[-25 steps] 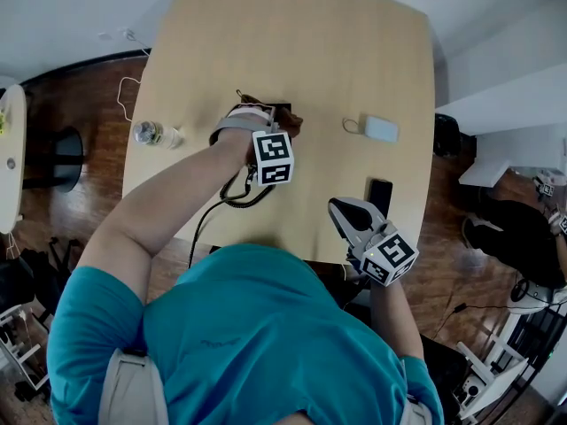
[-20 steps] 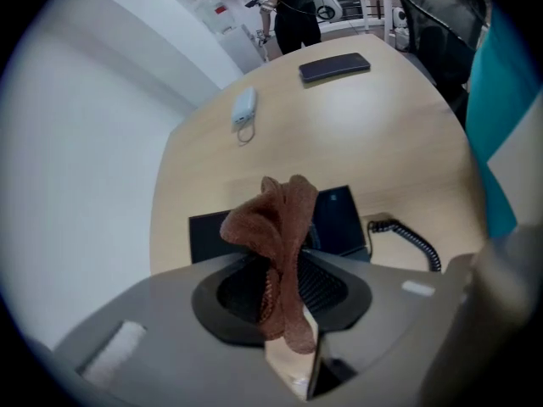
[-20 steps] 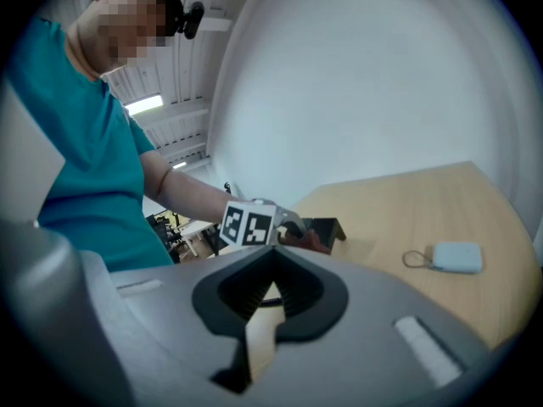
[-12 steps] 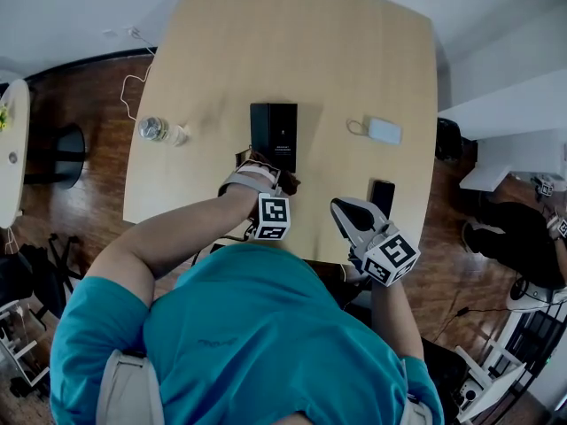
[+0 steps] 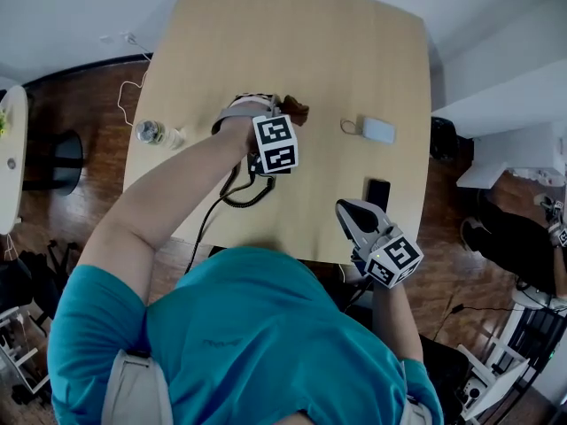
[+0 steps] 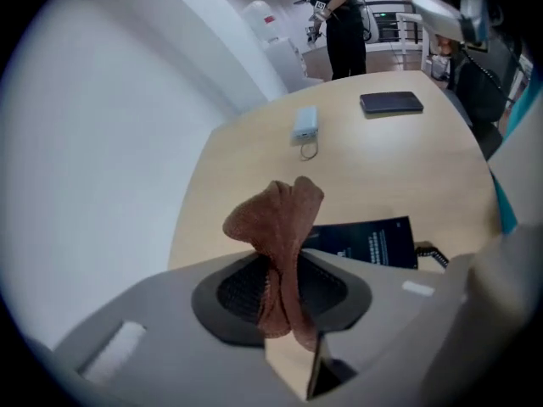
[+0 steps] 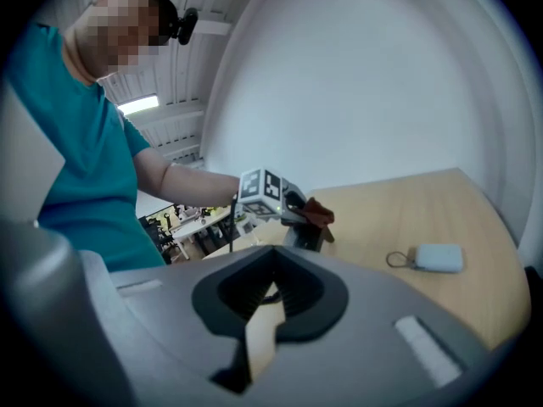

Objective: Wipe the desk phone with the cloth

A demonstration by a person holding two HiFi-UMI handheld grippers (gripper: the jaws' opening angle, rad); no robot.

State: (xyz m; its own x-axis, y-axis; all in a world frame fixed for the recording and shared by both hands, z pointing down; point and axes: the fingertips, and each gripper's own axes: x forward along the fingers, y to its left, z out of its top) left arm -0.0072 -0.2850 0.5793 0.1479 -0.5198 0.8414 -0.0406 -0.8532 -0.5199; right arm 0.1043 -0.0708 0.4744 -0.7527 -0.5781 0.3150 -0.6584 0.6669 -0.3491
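Brown cloth [image 6: 276, 244] is pinched between the closed jaws of the left claw [image 6: 287, 312], with its loose end bunched up past the tips. The claw holds it just over the black desk phone [image 6: 365, 242] (whether cloth and phone touch, I cannot tell). The phone lies on the wooden table [image 5: 292, 34], and its coiled cord [image 5: 241, 195] trails off its near end. The right claw [image 5: 351, 212] sits well to the phone's right, jaws together on nothing. A pale power bank [image 5: 379, 130] and a dark smartphone [image 5: 378, 191] lie right of the phone, and a bottle [image 5: 155, 134] lies to its left.
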